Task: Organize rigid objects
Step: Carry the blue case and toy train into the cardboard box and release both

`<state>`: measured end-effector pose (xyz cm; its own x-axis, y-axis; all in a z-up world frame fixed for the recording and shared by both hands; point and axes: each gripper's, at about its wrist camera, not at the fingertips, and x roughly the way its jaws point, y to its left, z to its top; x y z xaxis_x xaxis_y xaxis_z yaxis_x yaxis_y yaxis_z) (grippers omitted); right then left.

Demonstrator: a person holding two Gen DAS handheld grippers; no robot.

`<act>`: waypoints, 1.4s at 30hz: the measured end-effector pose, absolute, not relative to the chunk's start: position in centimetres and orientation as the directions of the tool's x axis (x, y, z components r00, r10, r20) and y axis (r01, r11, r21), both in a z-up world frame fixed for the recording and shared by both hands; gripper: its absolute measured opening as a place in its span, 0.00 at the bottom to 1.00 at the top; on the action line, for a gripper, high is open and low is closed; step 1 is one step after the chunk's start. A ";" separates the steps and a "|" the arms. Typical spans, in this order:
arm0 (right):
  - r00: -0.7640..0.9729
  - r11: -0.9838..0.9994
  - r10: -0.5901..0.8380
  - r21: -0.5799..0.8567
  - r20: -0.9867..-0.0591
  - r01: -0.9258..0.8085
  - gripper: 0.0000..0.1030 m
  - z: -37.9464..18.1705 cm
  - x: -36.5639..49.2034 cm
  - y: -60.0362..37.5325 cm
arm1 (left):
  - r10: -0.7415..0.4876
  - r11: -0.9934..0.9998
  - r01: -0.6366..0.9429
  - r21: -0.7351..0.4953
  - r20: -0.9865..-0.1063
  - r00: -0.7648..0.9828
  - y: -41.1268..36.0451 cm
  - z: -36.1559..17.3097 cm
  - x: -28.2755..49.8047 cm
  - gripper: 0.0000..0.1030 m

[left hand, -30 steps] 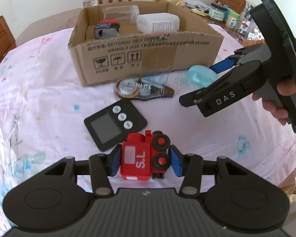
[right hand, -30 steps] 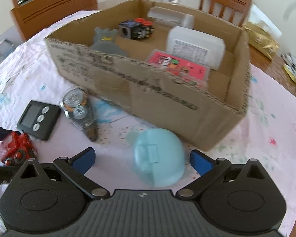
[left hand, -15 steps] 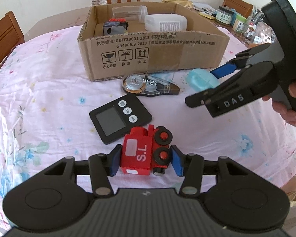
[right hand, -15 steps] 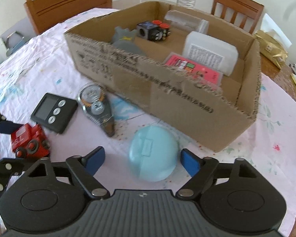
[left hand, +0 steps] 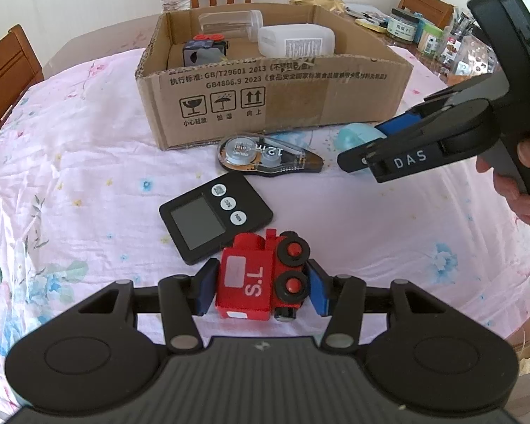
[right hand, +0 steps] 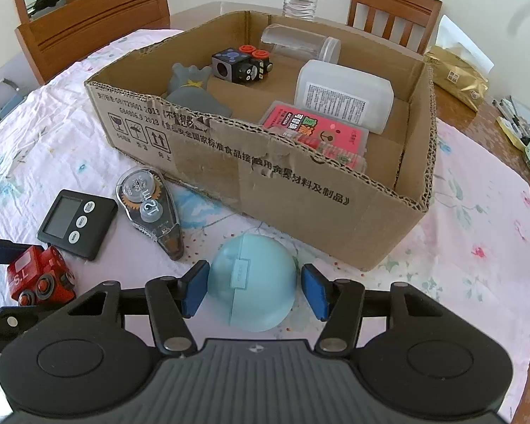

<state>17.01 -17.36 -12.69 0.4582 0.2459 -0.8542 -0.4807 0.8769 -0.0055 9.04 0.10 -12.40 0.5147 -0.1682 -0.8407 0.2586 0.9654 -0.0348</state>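
Now left gripper (left hand: 261, 284) jaws are clenched on the red toy train (left hand: 261, 279) just above the tabletop (left hand: 88, 176). Right gripper (right hand: 252, 288) jaws, wide apart a sec ago, are closing round the blue round case (right hand: 252, 282) by the cardboard box (right hand: 300, 183), w/ a gap at the right pad.

Right gripper's jaws drawn in around the pale blue case

Since the earlier pictures the right gripper (right hand: 252, 291) has had its blue pads (right hand: 193, 293) brought from wide apart to close on either side of the pale blue case (right hand: 252, 282), and its jaws are closing; a thin gap is seen at the right pad, while contact at the left pad cannot be told.
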 end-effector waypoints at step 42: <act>0.431 0.892 0.214 -0.004 -0.877 -0.451 0.56 -12.5 17.1 -17.4 | -0.209 0.930 0.367 -0.032 -0.867 0.452 1.1 -12.3 9.7 0.47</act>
